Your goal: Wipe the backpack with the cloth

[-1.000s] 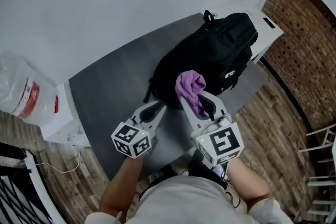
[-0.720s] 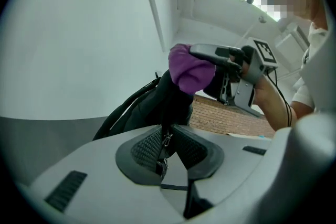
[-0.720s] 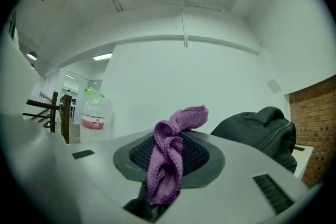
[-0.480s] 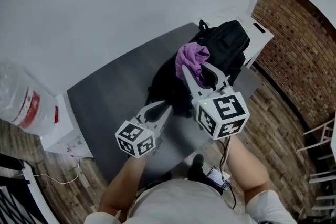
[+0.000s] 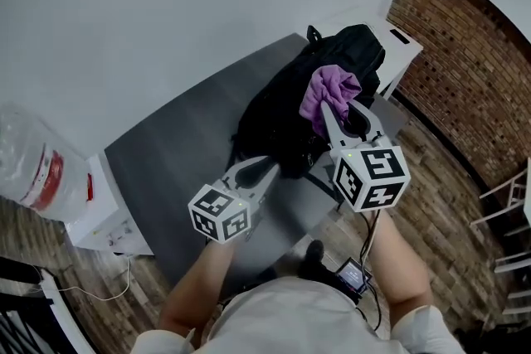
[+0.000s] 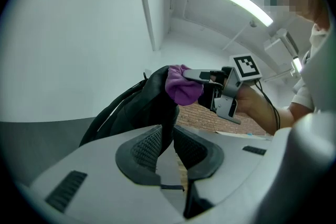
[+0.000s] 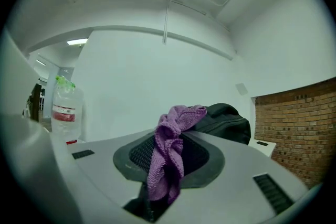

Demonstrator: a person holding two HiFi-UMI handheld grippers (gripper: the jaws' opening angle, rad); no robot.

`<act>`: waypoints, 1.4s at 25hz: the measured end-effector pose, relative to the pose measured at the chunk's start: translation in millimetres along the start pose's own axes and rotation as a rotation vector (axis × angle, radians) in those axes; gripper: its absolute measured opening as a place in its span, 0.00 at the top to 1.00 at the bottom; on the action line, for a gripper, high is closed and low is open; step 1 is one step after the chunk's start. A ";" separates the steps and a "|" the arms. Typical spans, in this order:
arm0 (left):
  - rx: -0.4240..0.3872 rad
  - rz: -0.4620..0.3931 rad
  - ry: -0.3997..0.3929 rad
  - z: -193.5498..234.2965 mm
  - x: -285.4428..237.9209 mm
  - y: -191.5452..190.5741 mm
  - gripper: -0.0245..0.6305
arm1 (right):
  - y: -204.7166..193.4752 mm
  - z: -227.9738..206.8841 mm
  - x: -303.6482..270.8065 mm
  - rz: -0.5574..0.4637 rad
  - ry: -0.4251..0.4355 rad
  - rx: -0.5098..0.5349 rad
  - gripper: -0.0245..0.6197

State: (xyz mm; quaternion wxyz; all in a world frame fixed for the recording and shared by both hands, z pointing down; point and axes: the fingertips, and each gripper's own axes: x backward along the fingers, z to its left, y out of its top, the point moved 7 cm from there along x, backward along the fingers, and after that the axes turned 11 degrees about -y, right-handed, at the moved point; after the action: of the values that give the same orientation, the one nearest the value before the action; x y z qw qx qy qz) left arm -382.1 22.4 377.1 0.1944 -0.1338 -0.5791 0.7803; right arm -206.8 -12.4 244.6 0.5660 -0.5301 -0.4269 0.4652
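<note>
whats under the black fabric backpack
The black fabric backpack lies on a dark grey tabletop, which shows beside it. The patch directly beneath is covered, so anything lying there cannot be seen.

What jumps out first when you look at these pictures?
The bright purple cloth, pinched in the right gripper, close by the top of a big black backpack. The backpack sits on the grey table, and the left gripper pinches its near edge.
</note>
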 end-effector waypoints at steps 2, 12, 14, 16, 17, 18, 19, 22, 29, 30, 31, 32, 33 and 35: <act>0.003 0.003 0.006 -0.7 -0.7 -0.6 0.89 | -5.2 -7.6 3.7 0.013 -0.016 0.003 0.80; 0.026 0.018 0.067 -18.7 -16.8 -10.0 0.89 | -25.3 -48.3 28.4 0.041 -0.010 0.007 0.80; 0.033 0.021 0.089 -20.6 -23.3 -11.6 0.89 | -30.7 -64.6 30.6 0.051 -0.022 0.013 0.80; 0.035 0.029 0.115 -23.5 -30.0 -12.0 0.89 | -38.1 -86.1 32.7 0.069 -0.046 0.005 0.80; 0.038 0.032 0.131 -25.1 -32.8 -12.0 0.89 | -41.9 -97.6 34.4 0.079 -0.058 -0.003 0.80; 0.041 0.034 0.146 -26.6 -35.5 -11.9 0.89 | -45.0 -108.9 36.3 0.087 -0.067 -0.010 0.80; 0.044 0.036 0.160 -28.0 -38.4 -12.2 0.89 | -47.2 -119.6 38.5 0.091 -0.072 -0.015 0.80; 0.035 0.042 0.185 -30.6 -44.6 -13.0 0.89 | -47.8 -145.0 43.0 0.078 -0.094 -0.020 0.80; 0.014 0.062 0.128 -17.0 -31.2 -7.4 0.89 | -32.7 -116.5 58.7 -0.001 -0.112 -0.050 0.80; 0.013 0.071 0.110 -14.1 -26.5 -7.1 0.89 | -29.4 -104.3 60.7 -0.018 -0.108 -0.051 0.80; 0.011 0.078 0.092 -10.9 -20.5 -6.2 0.89 | -26.3 -89.6 61.6 -0.035 -0.099 -0.051 0.80; 0.007 0.084 0.076 -7.4 -13.4 -5.5 0.89 | -23.8 -72.6 61.6 -0.050 -0.083 -0.047 0.80; 0.005 0.088 0.060 -3.7 -5.6 -5.6 0.89 | -22.3 -54.2 61.1 -0.062 -0.062 -0.040 0.80; 0.013 0.093 0.032 4.7 9.2 -8.9 0.89 | -22.5 -18.0 58.8 -0.076 -0.028 -0.028 0.80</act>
State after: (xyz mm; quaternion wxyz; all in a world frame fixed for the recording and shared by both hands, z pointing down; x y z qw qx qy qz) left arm -390.9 24.9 387.2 0.1679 -0.1717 -0.5639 0.7901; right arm -175.6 41.5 265.2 0.5696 -0.5151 -0.4610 0.4446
